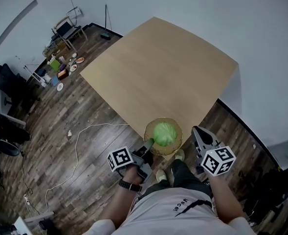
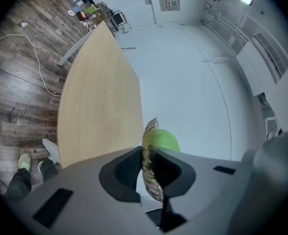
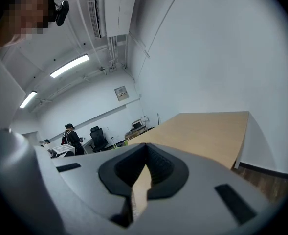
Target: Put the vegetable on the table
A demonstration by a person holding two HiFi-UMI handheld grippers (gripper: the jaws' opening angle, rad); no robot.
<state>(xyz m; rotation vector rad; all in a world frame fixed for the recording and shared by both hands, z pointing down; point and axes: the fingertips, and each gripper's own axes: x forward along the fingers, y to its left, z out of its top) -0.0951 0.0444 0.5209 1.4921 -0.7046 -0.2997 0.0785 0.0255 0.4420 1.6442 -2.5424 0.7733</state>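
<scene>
A round green vegetable (image 1: 165,133) lies in a woven wicker basket (image 1: 176,125), which hangs over the near corner of the light wooden table (image 1: 158,67). My left gripper (image 1: 149,144) is shut on the basket's near-left rim. In the left gripper view the basket rim (image 2: 149,141) stands edge-on between the pads, with the vegetable (image 2: 167,140) behind it and the table (image 2: 99,97) stretching away. My right gripper (image 1: 197,131) hovers just right of the basket, shut and holding nothing. In the right gripper view its pads (image 3: 144,152) meet at the tips before the table (image 3: 207,131).
A white wall (image 1: 261,58) runs close along the table's right side. A white cable (image 1: 77,141) trails over the dark wood floor on the left, and clutter with plates (image 1: 60,70) lies far left. My green shoes (image 1: 179,154) stand under the table corner. People (image 3: 71,137) stand far off.
</scene>
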